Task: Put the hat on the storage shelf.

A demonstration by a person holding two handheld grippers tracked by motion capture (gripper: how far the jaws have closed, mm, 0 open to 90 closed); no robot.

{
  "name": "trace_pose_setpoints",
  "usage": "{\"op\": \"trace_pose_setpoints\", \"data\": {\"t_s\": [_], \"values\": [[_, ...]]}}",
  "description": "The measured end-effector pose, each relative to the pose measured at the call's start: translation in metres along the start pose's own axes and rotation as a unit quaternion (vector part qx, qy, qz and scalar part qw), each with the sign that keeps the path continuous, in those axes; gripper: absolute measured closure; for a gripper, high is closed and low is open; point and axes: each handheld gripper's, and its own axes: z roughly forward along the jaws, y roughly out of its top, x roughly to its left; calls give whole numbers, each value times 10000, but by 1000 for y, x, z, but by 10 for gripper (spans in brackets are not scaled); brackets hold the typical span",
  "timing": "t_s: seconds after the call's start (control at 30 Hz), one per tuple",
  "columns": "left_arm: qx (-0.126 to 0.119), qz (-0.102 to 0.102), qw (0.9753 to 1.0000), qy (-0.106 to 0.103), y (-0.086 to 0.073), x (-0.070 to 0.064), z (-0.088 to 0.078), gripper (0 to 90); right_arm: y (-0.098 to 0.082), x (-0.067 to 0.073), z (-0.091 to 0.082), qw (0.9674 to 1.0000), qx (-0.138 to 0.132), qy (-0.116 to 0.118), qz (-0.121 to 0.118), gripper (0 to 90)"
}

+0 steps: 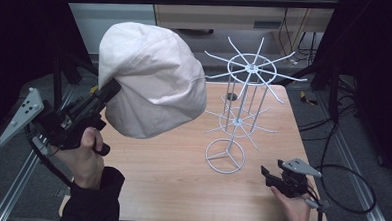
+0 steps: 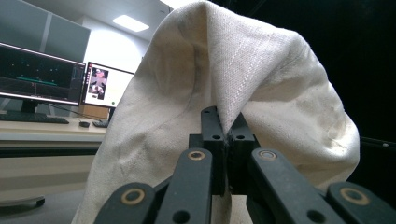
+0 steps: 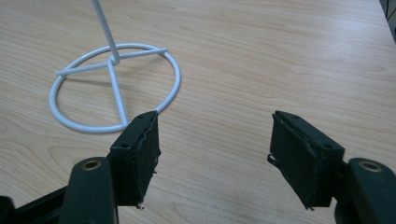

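A cream cloth hat (image 1: 152,81) hangs in the air above the left half of the wooden table (image 1: 181,175), and my left gripper (image 1: 116,86) is shut on its edge. In the left gripper view the two black jaws pinch a fold of the hat (image 2: 233,79) at my left gripper (image 2: 228,126), and the cloth drapes over them. A white wire rack (image 1: 242,105) with spoked arms stands upright right of centre. My right gripper (image 1: 266,173) rests low near the table's front right, open, jaws wide apart (image 3: 215,149), just short of the rack's ring base (image 3: 114,88).
Desks with lit monitors (image 2: 39,74) stand behind the hat in the left gripper view. Black cables (image 1: 351,182) trail over the floor to the right of the table. A small dark hole (image 1: 231,96) marks the tabletop behind the rack.
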Motion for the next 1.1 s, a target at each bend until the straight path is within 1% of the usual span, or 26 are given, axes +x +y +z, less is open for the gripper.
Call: {"op": "trace_pose_setpoints", "data": {"t_s": [0.13,0.27,0.37,0.43,0.53,0.57,0.8,1.1], "values": [[16,-23,10000,-67,2,-2,7,885,0,0,1,10000,-3,-11,-53,331],[41,6,10000,-87,3,-6,16,884,0,0,1,10000,-7,7,-49,332],[65,13,9999,-111,3,-7,22,884,0,0,0,10000,-12,28,16,331],[93,20,9999,-125,2,-8,26,885,0,0,0,10000,-36,8,-16,331],[158,40,9998,-138,-1,-10,32,885,0,-1,0,10000,-31,9,-13,331],[187,19,9997,-143,-3,-9,36,885,0,0,-1,10000,-13,30,33,332],[286,-10,9994,-178,-10,-9,47,885,0,-1,0,10000,-35,16,-13,331],[421,-38,9990,-147,-18,-7,59,885,0,-1,0,10000,-42,21,-11,332]]}}
